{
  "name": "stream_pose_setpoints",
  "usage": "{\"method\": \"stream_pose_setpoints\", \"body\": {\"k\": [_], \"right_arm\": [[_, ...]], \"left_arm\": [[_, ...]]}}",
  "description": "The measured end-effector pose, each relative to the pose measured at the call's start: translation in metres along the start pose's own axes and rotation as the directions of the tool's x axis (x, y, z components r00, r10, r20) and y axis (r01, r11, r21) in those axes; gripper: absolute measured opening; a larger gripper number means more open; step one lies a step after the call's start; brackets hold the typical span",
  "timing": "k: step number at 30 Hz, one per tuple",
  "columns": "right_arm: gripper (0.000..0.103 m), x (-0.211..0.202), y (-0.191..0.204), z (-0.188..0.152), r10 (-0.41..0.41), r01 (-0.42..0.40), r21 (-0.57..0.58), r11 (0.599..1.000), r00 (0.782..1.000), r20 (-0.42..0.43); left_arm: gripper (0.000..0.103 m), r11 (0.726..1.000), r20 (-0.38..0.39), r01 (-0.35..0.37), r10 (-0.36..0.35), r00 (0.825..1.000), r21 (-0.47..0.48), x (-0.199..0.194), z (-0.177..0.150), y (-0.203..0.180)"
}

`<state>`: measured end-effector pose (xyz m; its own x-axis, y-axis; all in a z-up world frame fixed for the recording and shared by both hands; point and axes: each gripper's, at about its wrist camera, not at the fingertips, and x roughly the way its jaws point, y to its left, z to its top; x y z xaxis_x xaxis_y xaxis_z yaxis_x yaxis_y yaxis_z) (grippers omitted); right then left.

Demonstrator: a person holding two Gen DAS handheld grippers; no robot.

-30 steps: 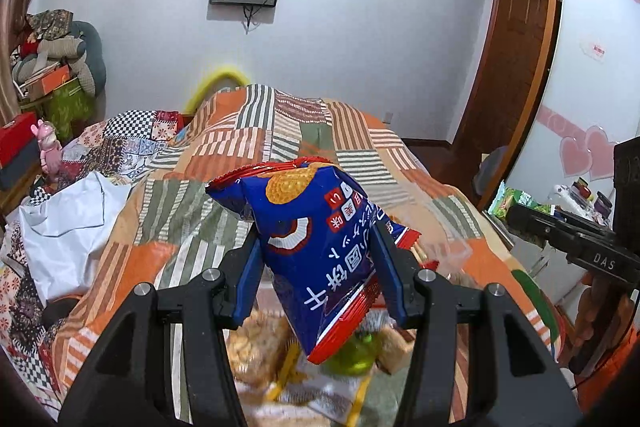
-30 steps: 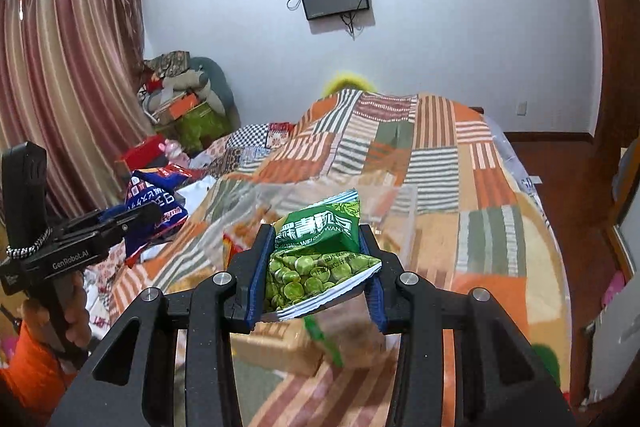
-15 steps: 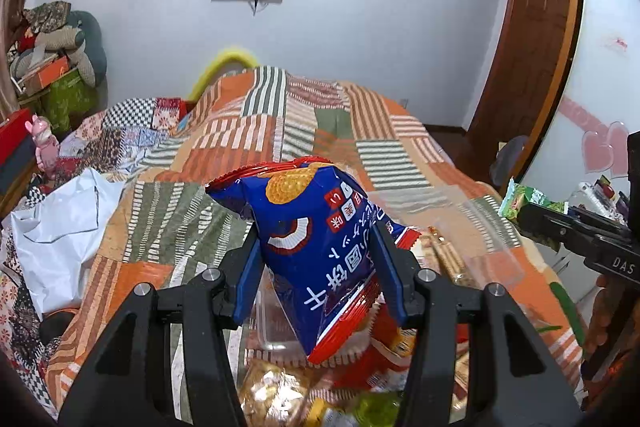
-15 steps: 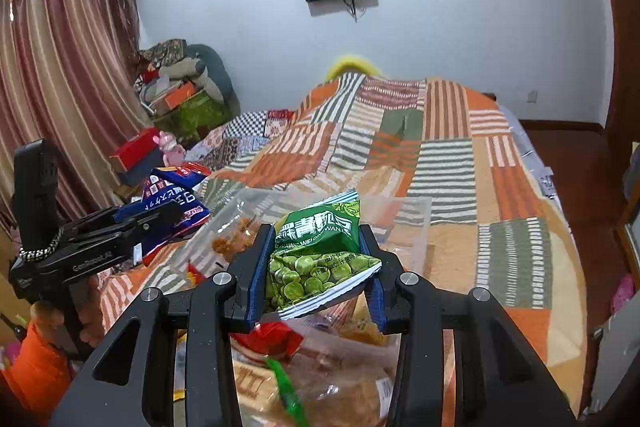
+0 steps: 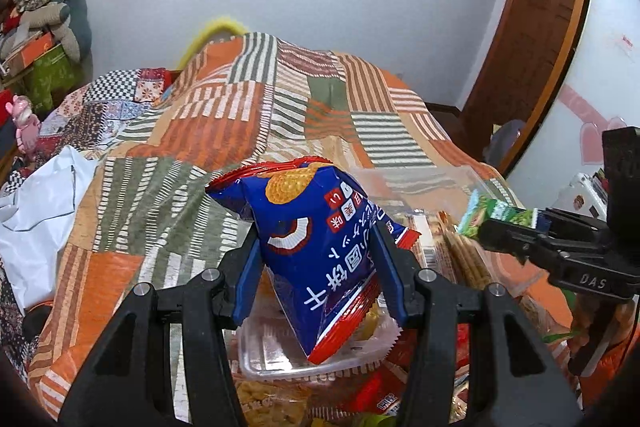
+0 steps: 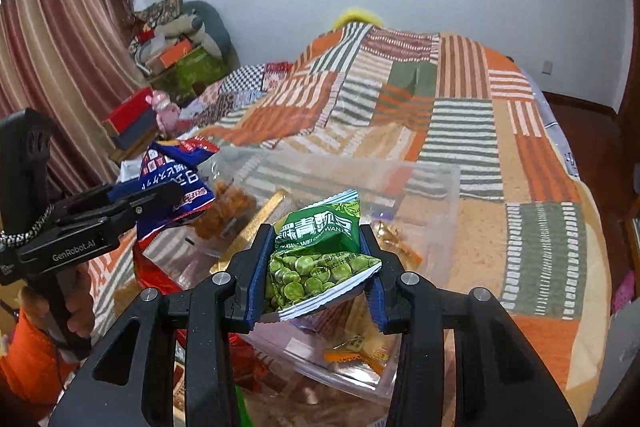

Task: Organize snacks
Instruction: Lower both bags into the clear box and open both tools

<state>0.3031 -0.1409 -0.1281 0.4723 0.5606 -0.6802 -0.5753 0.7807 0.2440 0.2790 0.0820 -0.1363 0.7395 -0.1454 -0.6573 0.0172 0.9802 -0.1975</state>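
Left gripper (image 5: 320, 259): clamped on blue snack bag (image 5: 316, 247). Right gripper (image 6: 320, 267): clamped on green pea packet (image 6: 320, 259), above clear plastic bin (image 6: 444, 211) on patchwork bedspread (image 6: 460, 115).

Soft indoor light, fisheye-warped edges

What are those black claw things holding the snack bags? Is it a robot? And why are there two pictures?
It is not a robot. A person holds two grabber tools, one in each hand, and each tool carries a small camera looking along its fingers. That gives two pictures. In the left tool's picture, the left gripper pinches a blue snack bag. In the right tool's picture, the right gripper pinches a green pea packet. Each picture also shows the other tool off to the side. Below them, a clear plastic box with snacks inside sits on a bed with a striped patchwork blanket. More snacks lie around the box.
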Motion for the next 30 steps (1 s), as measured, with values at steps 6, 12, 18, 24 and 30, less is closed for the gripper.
{"method": "stream_pose_setpoints", "body": {"k": [6, 12, 18, 24, 30], "right_arm": [[0.043, 0.001, 0.003, -0.001, -0.024, 0.023, -0.027, 0.999, 0.999, -0.025], [0.046, -0.013, 0.003, -0.001, -0.029, 0.03, -0.02, 0.999, 1.0, 0.009], [0.053, -0.037, 0.008, -0.004, -0.043, 0.045, -0.025, 0.999, 0.997, 0.064], [0.062, -0.061, 0.013, -0.013, -0.057, 0.06, -0.027, 0.998, 0.992, 0.109], [0.07, -0.077, 0.018, -0.028, -0.061, 0.064, -0.02, 0.998, 0.99, 0.131]], "left_arm": [[0.054, 0.999, 0.005, -0.03, 0.03, 1.0, 0.013, -0.001, -0.002, -0.004], [0.055, 0.999, 0.02, -0.034, 0.033, 0.999, 0.015, -0.018, -0.002, -0.005], [0.065, 0.999, 0.035, -0.033, 0.033, 0.999, 0.003, -0.041, -0.008, -0.002], [0.077, 0.999, 0.031, -0.052, 0.052, 0.998, 0.0, -0.06, -0.02, 0.0], [0.081, 0.997, -0.002, -0.072, 0.072, 0.997, -0.031, -0.066, -0.041, 0.008]]}}
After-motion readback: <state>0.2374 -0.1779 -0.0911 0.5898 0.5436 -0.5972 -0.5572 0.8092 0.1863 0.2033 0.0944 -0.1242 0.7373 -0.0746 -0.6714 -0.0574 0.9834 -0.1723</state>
